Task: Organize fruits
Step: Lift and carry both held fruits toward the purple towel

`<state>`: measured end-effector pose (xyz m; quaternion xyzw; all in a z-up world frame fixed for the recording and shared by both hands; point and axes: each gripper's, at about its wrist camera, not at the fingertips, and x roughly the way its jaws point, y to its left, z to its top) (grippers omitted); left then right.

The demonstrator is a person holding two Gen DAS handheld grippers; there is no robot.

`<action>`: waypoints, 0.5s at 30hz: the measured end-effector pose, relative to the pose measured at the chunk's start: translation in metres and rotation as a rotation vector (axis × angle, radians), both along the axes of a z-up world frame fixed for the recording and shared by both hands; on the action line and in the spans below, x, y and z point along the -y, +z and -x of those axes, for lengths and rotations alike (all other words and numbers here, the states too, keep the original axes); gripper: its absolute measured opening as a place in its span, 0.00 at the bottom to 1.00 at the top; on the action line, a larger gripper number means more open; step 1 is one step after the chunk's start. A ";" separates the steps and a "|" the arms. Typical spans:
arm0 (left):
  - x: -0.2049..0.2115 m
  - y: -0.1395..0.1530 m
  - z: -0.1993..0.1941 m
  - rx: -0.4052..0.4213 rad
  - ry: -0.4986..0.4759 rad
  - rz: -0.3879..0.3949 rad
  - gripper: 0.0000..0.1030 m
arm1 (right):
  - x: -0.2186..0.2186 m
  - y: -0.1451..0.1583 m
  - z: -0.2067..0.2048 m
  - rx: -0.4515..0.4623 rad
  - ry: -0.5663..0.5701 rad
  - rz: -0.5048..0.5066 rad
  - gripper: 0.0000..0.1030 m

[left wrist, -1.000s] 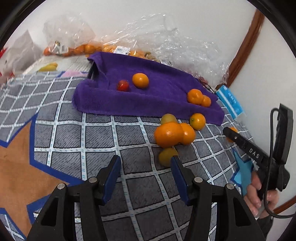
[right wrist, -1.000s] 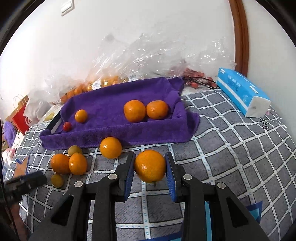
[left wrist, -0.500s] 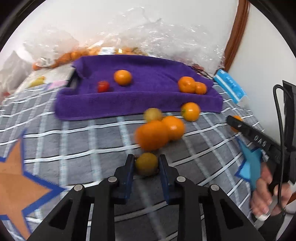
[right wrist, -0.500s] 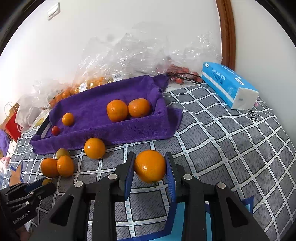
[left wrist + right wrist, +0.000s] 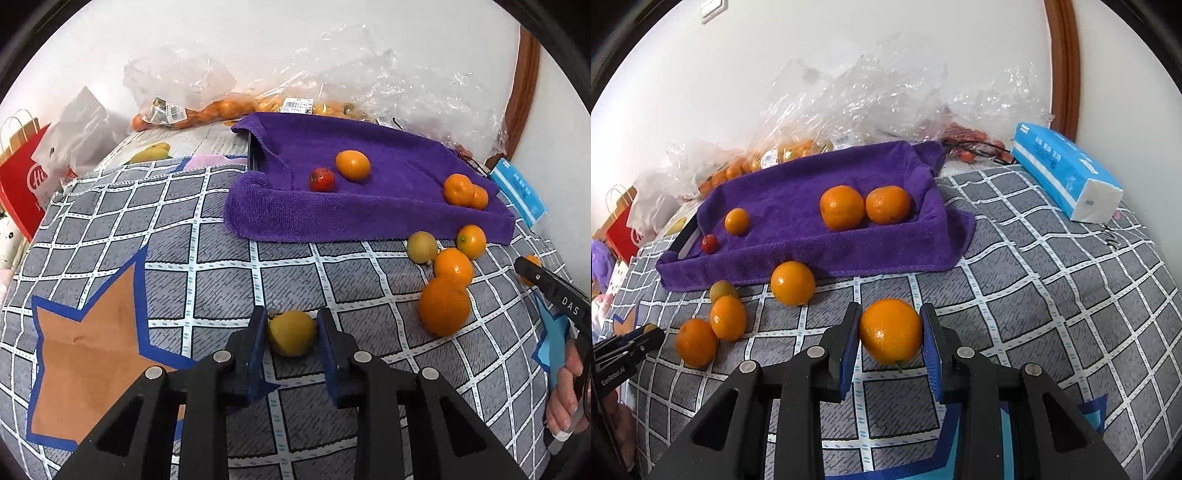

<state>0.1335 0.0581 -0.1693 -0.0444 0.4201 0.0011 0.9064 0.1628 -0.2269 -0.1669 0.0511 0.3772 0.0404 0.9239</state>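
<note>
My left gripper is shut on a small yellow fruit just above the checked cloth. My right gripper is shut on an orange, held above the cloth. A tray lined with a purple towel holds a small red fruit, a small orange and two oranges. Loose on the cloth in front of it lie a greenish fruit and three oranges. The tray also shows in the right wrist view.
Clear plastic bags of oranges lie behind the tray by the wall. A blue tissue pack sits at the right. A red paper bag stands at the far left edge.
My left gripper closed on the yellow fruit and carried it left, away from the loose oranges. My right gripper kept its orange and barely moved.
</note>
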 end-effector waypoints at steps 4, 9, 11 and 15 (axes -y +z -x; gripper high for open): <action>-0.007 0.001 0.000 0.004 -0.001 0.045 0.25 | -0.005 -0.003 -0.003 -0.021 0.007 0.028 0.31; -0.011 0.000 0.000 0.010 -0.004 0.081 0.24 | -0.017 -0.009 -0.009 -0.073 0.028 0.110 0.31; -0.018 0.000 0.001 0.021 -0.023 0.154 0.24 | -0.022 -0.011 -0.011 -0.087 0.044 0.135 0.31; -0.032 0.000 0.006 0.057 -0.041 0.280 0.24 | -0.019 -0.011 -0.009 -0.078 0.045 0.120 0.31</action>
